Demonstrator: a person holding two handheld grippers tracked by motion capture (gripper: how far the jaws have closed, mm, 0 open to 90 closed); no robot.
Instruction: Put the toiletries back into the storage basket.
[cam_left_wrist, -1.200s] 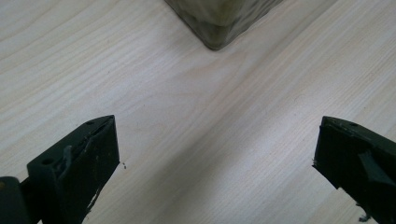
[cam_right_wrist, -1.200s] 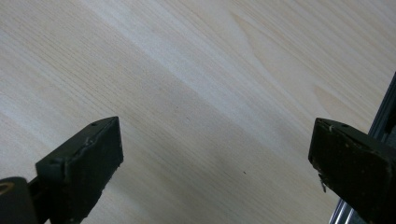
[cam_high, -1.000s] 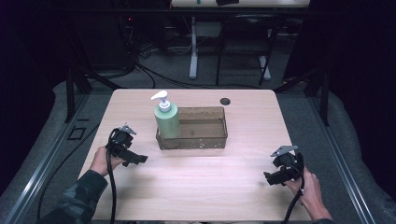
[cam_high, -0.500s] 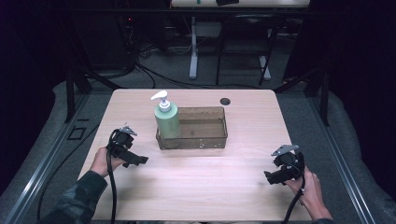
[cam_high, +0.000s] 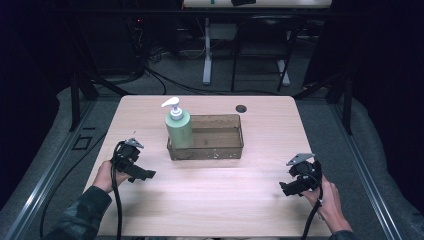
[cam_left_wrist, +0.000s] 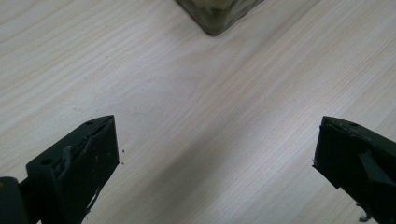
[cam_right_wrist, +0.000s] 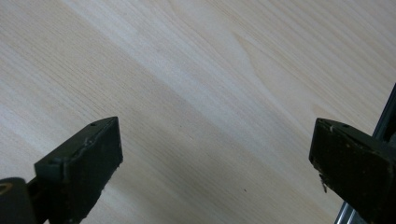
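A green soap bottle (cam_high: 179, 128) with a white pump stands upright in the left end of a clear brownish tray (cam_high: 220, 152) at the table's middle. My left gripper (cam_high: 145, 175) rests low at the table's left, held by a hand, its jaws wide apart and empty; a corner of the tray (cam_left_wrist: 215, 18) lies ahead of it in the left gripper view (cam_left_wrist: 217, 154). My right gripper (cam_high: 286, 189) sits at the table's right front, also open and empty, over bare wood (cam_right_wrist: 215, 158).
The light wooden table (cam_high: 215, 200) has a small dark hole (cam_high: 241, 108) near its far edge. The table's right edge (cam_right_wrist: 390, 112) shows beside the right gripper. Cables trail from both grippers toward the front. Dark floor and table legs lie beyond.
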